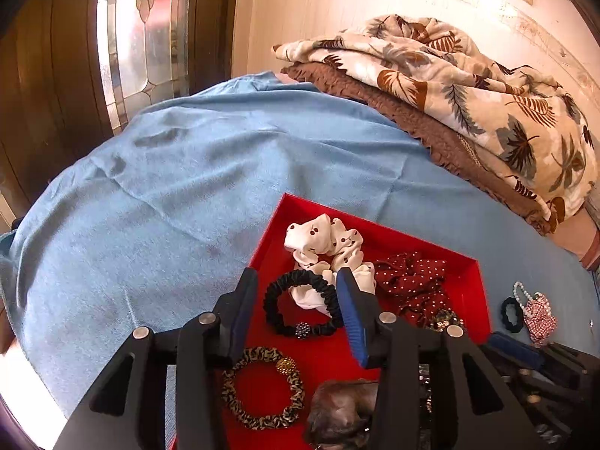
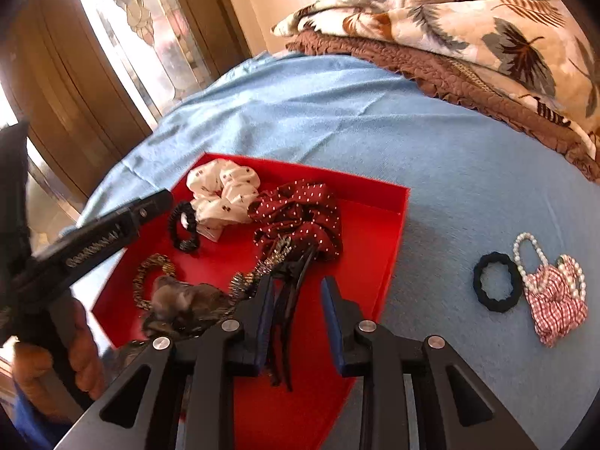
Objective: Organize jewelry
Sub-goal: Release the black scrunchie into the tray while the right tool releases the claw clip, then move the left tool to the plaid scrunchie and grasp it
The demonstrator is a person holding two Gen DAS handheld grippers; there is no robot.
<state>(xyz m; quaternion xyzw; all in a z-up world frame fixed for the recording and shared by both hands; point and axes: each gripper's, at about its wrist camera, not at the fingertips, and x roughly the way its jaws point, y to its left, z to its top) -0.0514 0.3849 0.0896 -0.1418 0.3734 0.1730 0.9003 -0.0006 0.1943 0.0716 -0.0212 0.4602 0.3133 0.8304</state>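
Note:
A red tray point(image 1: 468, 285) point(image 2: 390, 232) lies on a blue cloth. It holds a white dotted scrunchie point(image 1: 322, 243) point(image 2: 225, 187), a maroon dotted scrunchie point(image 1: 412, 281) point(image 2: 300, 213), a black scrunchie with a bead point(image 1: 273, 303) point(image 2: 183, 228), a leopard scrunchie point(image 1: 262, 390) point(image 2: 150, 273), a brown furry piece point(image 1: 341, 412) point(image 2: 180, 300) and a black hair clip point(image 2: 292, 300). My left gripper point(image 1: 296, 292) is open over the black scrunchie. My right gripper point(image 2: 296, 296) is open over the tray's near part, beside the black clip. A black hair tie point(image 2: 497, 281) point(image 1: 510, 313), a pearl bracelet point(image 2: 525, 258) and a red checked scrunchie point(image 2: 555, 307) point(image 1: 540, 318) lie outside the tray at right.
A folded leaf-print blanket point(image 1: 468, 86) point(image 2: 468, 11) on a brown quilt point(image 1: 431, 131) lies at the back right. A glass door point(image 1: 138, 37) stands behind the bed at left. The blue cloth point(image 1: 187, 187) point(image 2: 375, 112) spreads to the left and beyond the tray.

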